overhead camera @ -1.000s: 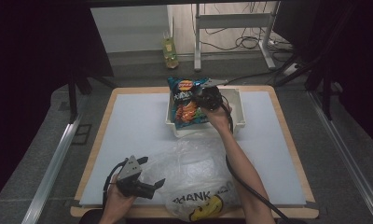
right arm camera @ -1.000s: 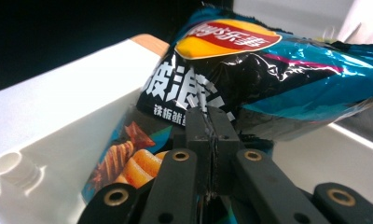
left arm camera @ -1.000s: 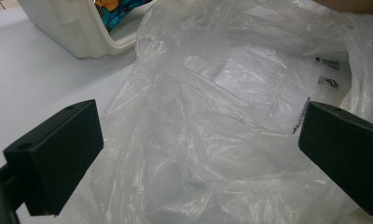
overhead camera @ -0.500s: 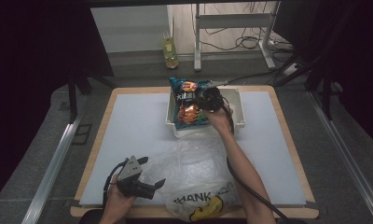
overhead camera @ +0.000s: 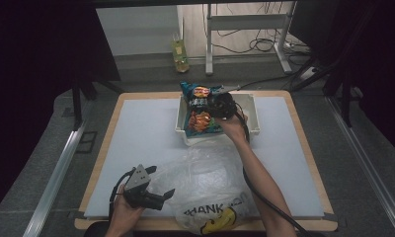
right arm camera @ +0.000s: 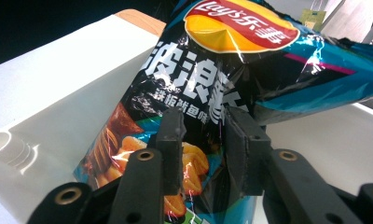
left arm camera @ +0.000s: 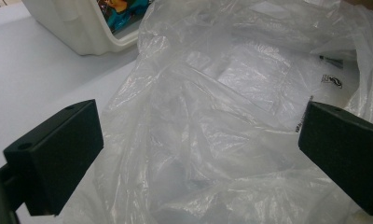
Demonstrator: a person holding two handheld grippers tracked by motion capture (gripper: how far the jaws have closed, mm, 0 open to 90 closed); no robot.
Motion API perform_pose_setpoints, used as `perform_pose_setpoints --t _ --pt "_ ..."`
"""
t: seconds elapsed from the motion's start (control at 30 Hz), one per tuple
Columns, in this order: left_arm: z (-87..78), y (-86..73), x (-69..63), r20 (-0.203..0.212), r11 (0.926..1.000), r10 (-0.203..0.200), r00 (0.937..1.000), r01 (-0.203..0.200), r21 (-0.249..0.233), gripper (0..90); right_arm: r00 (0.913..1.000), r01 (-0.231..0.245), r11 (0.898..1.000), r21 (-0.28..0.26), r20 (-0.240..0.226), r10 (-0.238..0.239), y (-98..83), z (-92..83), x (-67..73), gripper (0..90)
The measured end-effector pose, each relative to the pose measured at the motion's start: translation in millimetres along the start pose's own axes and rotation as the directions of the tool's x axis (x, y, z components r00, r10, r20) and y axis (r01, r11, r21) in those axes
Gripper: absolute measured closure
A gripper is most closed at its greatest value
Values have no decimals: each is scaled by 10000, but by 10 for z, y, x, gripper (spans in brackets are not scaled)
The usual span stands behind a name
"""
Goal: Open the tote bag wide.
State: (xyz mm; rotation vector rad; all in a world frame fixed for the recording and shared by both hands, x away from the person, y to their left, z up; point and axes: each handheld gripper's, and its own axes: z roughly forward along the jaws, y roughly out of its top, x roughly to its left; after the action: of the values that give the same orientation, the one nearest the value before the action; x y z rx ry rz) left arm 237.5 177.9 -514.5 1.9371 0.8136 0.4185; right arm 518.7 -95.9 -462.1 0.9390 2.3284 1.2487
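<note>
A blue Lay's chip bag (overhead camera: 200, 106) stands tilted in the white bin (overhead camera: 252, 113) at the back of the table. My right gripper (overhead camera: 216, 106) is at its right side. In the right gripper view the jaws (right arm camera: 204, 116) have just been opening and stand slightly apart, with a fold of the chip bag (right arm camera: 231, 70) between them; the pads do not press on it. My left gripper (overhead camera: 162, 181) rests near the front left, wide open, at the edge of a crumpled clear plastic bag (overhead camera: 205, 173). The plastic bag (left arm camera: 212, 116) lies loose between the left gripper's (left arm camera: 201, 109) pads.
The plastic bag carries a yellow smiley and "THANK YOU" print (overhead camera: 215, 215) at the table's front edge. A white mat (overhead camera: 136, 133) covers the wooden table. A yellow bottle (overhead camera: 179, 49) and metal frame legs (overhead camera: 209, 44) stand on the floor behind. The right gripper's cable (overhead camera: 257, 197) trails along the forearm.
The chip bag has shifted slightly right and sits a little lower in the bin, with the right gripper staying beside it. The left hand has kept still.
</note>
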Motion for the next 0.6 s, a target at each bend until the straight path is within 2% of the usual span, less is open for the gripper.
perform_pose_setpoints --t 0.6 --pt "-18 8 14 -64 9999 -153 9999 152 -72 0 9995 295 9995 -123 -60 -296 37 -238 80 584"
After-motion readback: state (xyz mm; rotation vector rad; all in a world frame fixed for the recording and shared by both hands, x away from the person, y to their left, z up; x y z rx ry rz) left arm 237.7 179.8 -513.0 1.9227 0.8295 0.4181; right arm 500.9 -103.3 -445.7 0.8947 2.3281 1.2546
